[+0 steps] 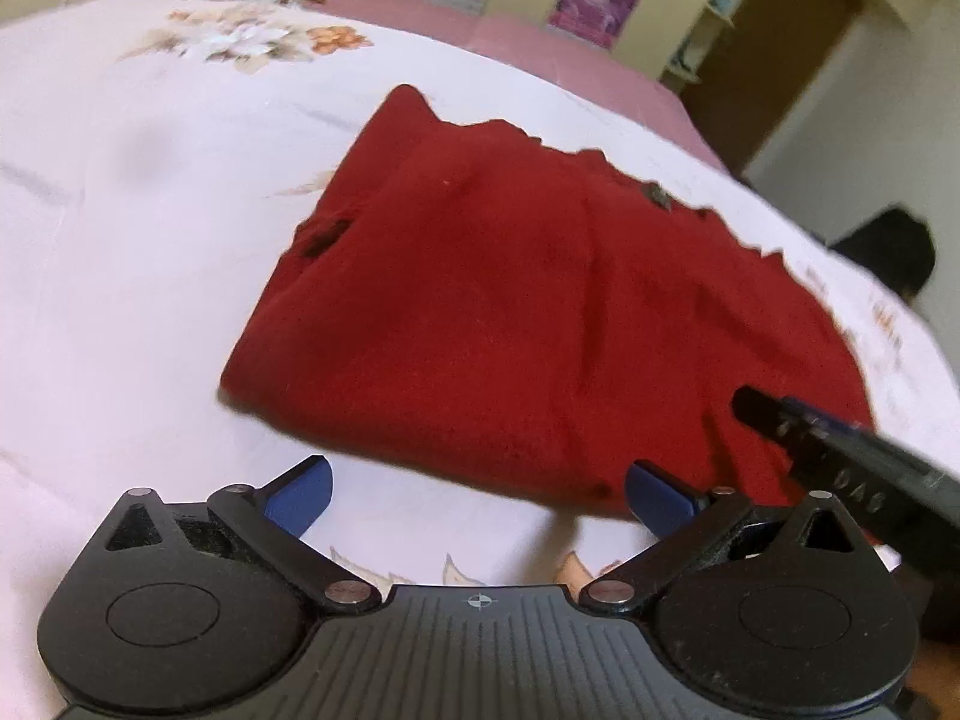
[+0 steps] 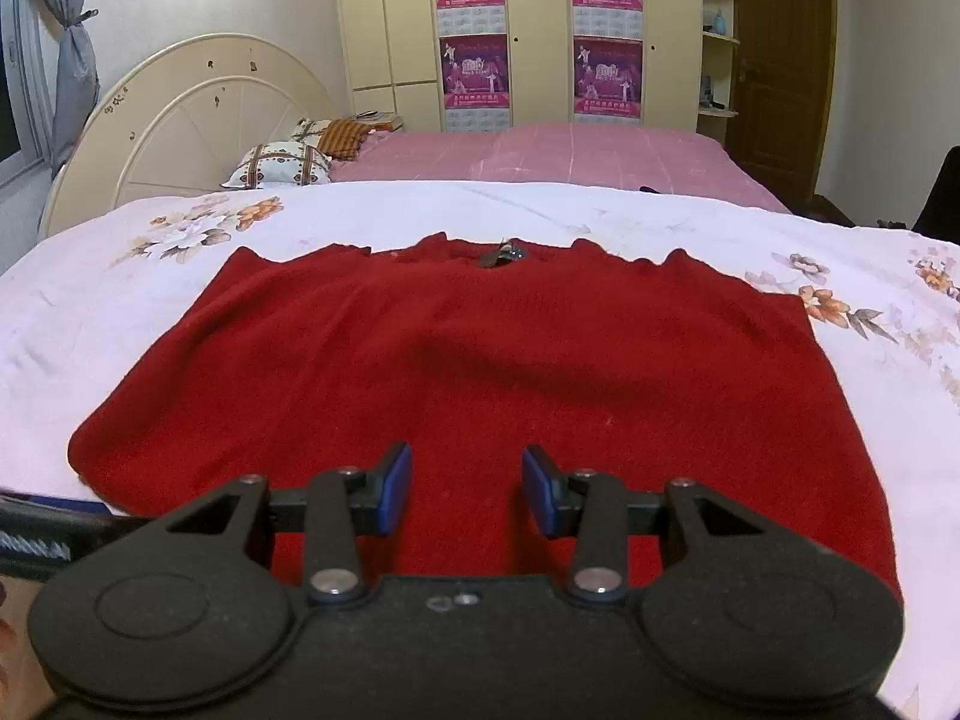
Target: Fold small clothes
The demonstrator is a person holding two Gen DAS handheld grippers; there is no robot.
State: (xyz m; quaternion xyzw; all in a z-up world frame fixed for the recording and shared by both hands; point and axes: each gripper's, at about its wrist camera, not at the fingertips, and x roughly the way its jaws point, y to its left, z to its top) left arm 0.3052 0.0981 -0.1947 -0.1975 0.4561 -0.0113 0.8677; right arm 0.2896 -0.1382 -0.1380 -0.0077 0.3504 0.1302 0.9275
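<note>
A small red knitted garment [image 2: 480, 354] lies flat on the white floral bed sheet [image 2: 120, 276], with a dark ornament [image 2: 503, 253] at its far scalloped edge. It also shows in the left wrist view [image 1: 510, 312], seen at an angle. My right gripper [image 2: 467, 489] is open and empty, its blue pads over the garment's near edge. My left gripper [image 1: 477, 495] is open wide and empty, just in front of the garment's near edge. The right gripper's finger [image 1: 798, 426] reaches in over the garment's right part in the left wrist view.
A pink blanket [image 2: 570, 150] covers the far half of the bed. Pillows [image 2: 282, 165] lie by the cream headboard [image 2: 180, 114] at the back left. A wardrobe with posters [image 2: 474, 30] and a brown door [image 2: 780, 48] stand behind.
</note>
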